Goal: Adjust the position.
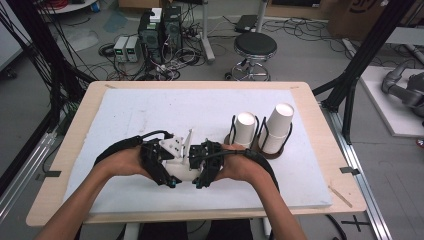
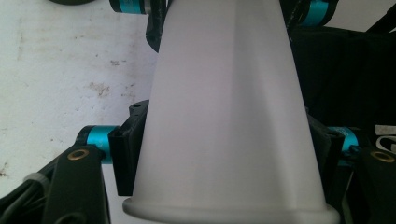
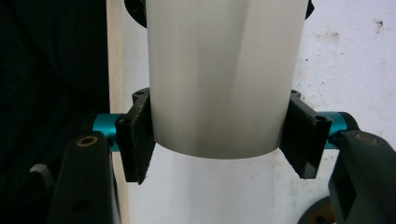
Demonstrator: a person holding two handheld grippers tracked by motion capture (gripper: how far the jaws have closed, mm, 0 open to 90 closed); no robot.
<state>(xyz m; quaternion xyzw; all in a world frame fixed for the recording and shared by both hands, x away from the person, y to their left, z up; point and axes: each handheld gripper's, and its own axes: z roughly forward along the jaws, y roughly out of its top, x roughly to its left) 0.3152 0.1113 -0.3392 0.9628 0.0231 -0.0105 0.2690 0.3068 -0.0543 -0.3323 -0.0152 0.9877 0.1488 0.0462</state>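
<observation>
Both hand-held grippers [image 1: 182, 167] face each other low, clamped on one paper cup [image 1: 181, 171].

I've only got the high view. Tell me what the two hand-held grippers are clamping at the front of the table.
Observer: The left hand-held gripper is shut on a white paper cup, with its pads close to the rolled rim.
Operator: Now give me the right one.
Observer: The right hand-held gripper pinches the narrow base end, one pad on each side.
Operator: Say whether it's one cup or a nested pair.
Observer: I cannot tell; no seam shows in either gripper view.
</observation>
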